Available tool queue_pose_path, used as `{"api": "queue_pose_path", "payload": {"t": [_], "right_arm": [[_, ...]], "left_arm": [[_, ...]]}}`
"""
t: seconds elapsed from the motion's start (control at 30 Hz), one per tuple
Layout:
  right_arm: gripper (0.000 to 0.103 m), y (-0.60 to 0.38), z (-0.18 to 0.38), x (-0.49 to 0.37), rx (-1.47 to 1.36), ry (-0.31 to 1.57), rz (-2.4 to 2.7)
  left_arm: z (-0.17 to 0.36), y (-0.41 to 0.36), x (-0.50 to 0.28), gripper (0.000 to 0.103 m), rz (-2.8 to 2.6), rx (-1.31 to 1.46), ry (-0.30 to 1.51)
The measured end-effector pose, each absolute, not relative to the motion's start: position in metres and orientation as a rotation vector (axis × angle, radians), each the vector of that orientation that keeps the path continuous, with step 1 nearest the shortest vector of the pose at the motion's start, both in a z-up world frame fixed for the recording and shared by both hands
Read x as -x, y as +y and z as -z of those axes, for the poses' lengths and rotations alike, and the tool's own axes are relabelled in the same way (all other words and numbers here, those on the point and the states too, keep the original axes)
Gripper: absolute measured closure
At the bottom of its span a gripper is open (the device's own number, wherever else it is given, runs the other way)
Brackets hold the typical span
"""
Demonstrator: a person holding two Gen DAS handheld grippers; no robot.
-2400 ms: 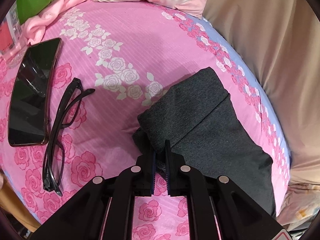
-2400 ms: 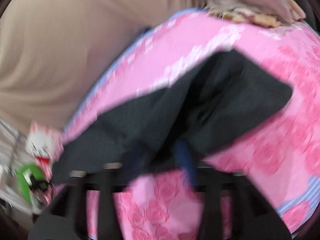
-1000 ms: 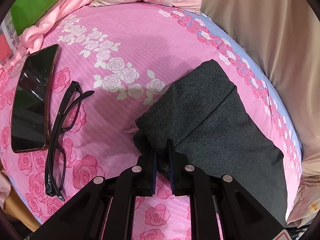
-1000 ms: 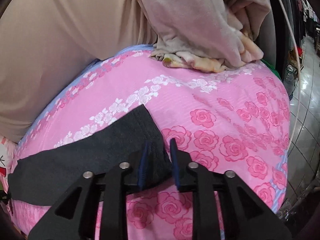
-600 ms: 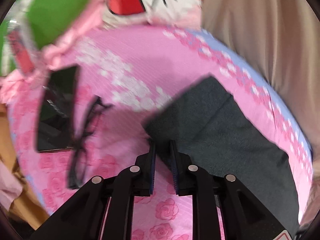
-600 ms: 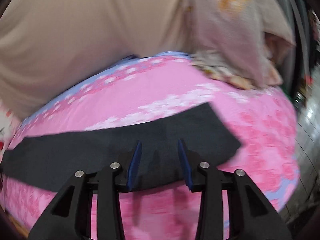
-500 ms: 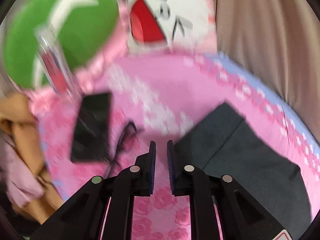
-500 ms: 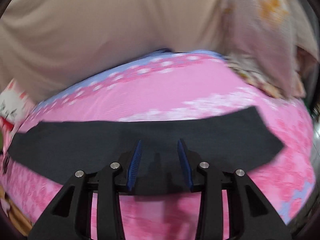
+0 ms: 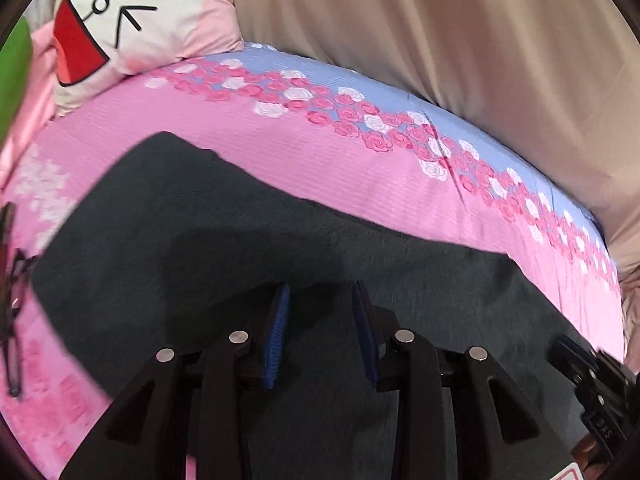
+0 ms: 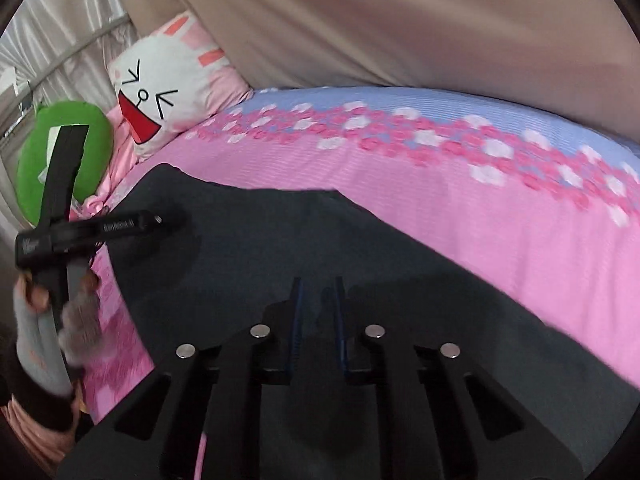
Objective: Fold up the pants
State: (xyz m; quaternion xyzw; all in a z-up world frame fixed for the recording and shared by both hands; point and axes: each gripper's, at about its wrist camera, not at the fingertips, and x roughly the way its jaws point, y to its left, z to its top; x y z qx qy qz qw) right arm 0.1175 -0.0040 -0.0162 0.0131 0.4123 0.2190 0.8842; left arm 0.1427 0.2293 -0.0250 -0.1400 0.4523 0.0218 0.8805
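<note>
Pink rose-print bedding [image 9: 344, 168] with a blue band along its far edge covers the bed, a beige curtain [image 9: 460, 40] hangs behind it, and at the head lie one white cartoon-face pillow [image 10: 168, 100] and one green cushion [image 10: 60, 152]; one pair of glasses [image 9: 12, 292] shows blurred at the left edge of the left wrist view. One pair of dark grey pants [image 9: 208, 248] lies flat in a long folded strip across the sheet beneath both tools. Two grippers are in view: the left gripper [image 9: 320, 332] hangs over the cloth with its blue pads apart and opening, nothing between them, and the right gripper [image 10: 318, 320] has its pads close together and closing over the pants, though I cannot tell whether any fabric is caught between them.
</note>
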Motion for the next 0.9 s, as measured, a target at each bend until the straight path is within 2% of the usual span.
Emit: {"api": "queue_pose_path", "payload": {"t": [0.1,0.13,0.23,0.3,0.33,0.4,0.43,0.57,0.6,0.9], "right_arm": [[0.09,0.017,0.032,-0.154,0.012,0.897,-0.413],[0.095,0.02,0.042,-0.169,0.041,0.92,-0.369],[0.097,0.018,0.041,-0.183,-0.006,0.899,-0.361],[0.096,0.016,0.031,-0.175,-0.022,0.869,-0.346],[0.093,0.019,0.027,-0.168,0.0,0.846,-0.361],[0.094,0.028,0.039,-0.169,0.066,0.865,-0.357],[0.097,0.034,0.046,-0.173,0.082,0.867,-0.346],[0.095,0.013,0.032,-0.166,-0.019,0.834,-0.309],[0.092,0.007,0.026,-0.156,-0.033,0.81,-0.31],[0.092,-0.08,0.044,-0.06,-0.061,0.816,-0.123]], "left_arm": [[0.039,0.229,-0.15,0.065,-0.044,0.313,0.909],[0.039,0.229,-0.15,0.06,-0.035,0.313,0.893],[0.036,0.221,-0.15,0.047,-0.004,0.261,0.869],[0.032,0.218,-0.147,0.046,-0.02,0.229,0.845],[0.03,0.219,-0.145,0.041,-0.026,0.233,0.828],[0.026,0.225,-0.143,0.031,-0.05,0.26,0.792],[0.026,0.23,-0.145,0.029,-0.065,0.285,0.783],[0.028,0.238,-0.144,0.029,-0.038,0.336,0.791],[0.027,0.238,-0.143,0.029,-0.04,0.33,0.786],[0.029,0.218,-0.137,0.029,-0.093,0.193,0.784]]}}
